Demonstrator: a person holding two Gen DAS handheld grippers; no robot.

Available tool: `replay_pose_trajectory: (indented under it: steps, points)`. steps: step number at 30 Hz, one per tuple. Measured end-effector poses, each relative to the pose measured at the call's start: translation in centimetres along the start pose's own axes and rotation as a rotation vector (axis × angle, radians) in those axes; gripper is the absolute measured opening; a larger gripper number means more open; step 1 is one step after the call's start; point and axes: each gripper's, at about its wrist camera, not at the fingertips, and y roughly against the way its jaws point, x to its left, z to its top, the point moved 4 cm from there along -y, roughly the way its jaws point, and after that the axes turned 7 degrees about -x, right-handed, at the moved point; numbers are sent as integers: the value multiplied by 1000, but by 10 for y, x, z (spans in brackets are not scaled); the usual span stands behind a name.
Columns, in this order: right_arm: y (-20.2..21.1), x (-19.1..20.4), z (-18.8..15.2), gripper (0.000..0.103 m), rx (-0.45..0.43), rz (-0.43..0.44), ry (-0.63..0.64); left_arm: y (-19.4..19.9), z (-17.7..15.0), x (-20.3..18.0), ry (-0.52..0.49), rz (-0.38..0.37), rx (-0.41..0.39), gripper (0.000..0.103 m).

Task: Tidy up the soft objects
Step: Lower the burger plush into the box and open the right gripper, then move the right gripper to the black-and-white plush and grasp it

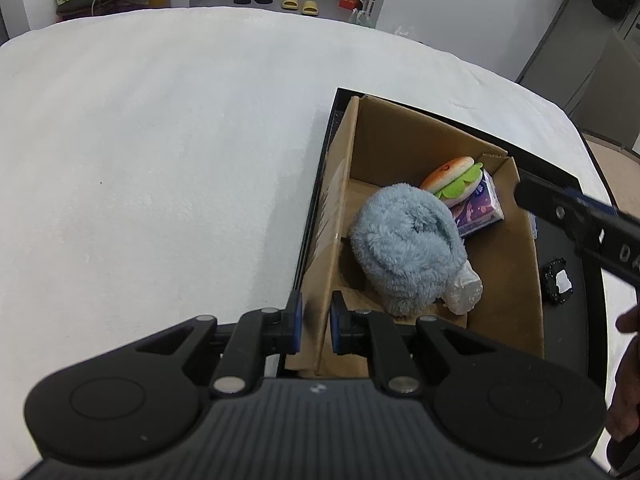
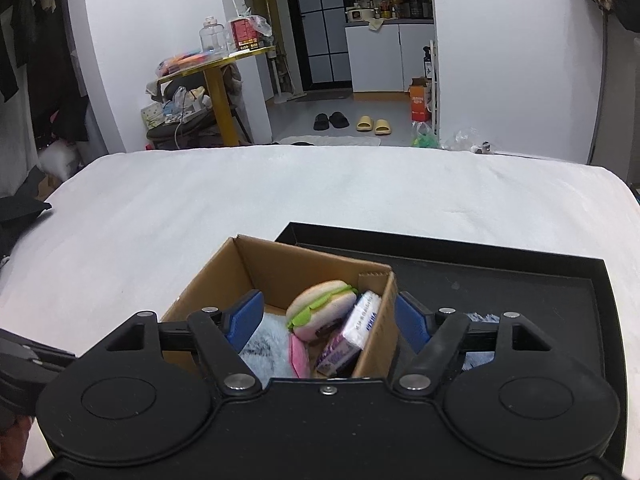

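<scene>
A: What does the left wrist view give that the other doesn't?
B: It looks down into the cardboard box [image 1: 432,168], so the whole blue fluffy plush [image 1: 404,248] shows on the box floor, with a clear plastic bit [image 1: 466,290] at its near end. It also shows a small black-rimmed object [image 1: 558,280] on the black tray [image 1: 576,320] beside the box, and a finger of the right gripper coming in from the right edge above the box.
A: And the right wrist view?
B: A lower angle. The burger plush [image 2: 320,308] leans on the purple tissue pack [image 2: 348,340], a pink item [image 2: 299,356] sits below the burger, and a strip of blue fuzzy fabric [image 2: 478,356] lies on the tray outside the box. The white bed [image 2: 200,208] carries the tray.
A: The left gripper [image 1: 314,326]?
B: Pinched nearly closed on the near-left wall of the box; the cardboard stands between its blue pads.
A: The right gripper [image 2: 326,322]?
B: Jaws spread wide, holding nothing. One pad [image 2: 246,316] is over the box interior, the other outside the right wall, touching nothing I can see
</scene>
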Motion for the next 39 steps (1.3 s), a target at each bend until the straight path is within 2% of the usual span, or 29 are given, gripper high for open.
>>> replay_pose_trajectory:
  steps: [12, 14, 18, 21, 24, 33, 39]
  points:
    - [8, -38, -18, 72, 14, -42, -80, 5, 9, -6, -14, 48, -17, 17]
    - [9, -43, -23, 72, 18, -45, -80, 5, 11, -7, -14, 62, -24, 19]
    - [10, -57, -31, 72, 26, -64, -90, 1, 13, -9, -20, 86, -27, 39]
    - [9, -69, -38, 72, 29, -82, -102, -3, 13, -11, -26, 95, -23, 46]
    - [7, -81, -47, 76, 44, -104, -100, -7, 14, -15, -30, 98, -14, 49]
    - [2, -115, -72, 77, 108, -164, -104, -12, 15, -26, -42, 96, -13, 55]
    - [-3, -142, -90, 77, 149, -261, -136, -11, 11, -32, -56, 91, -19, 59]
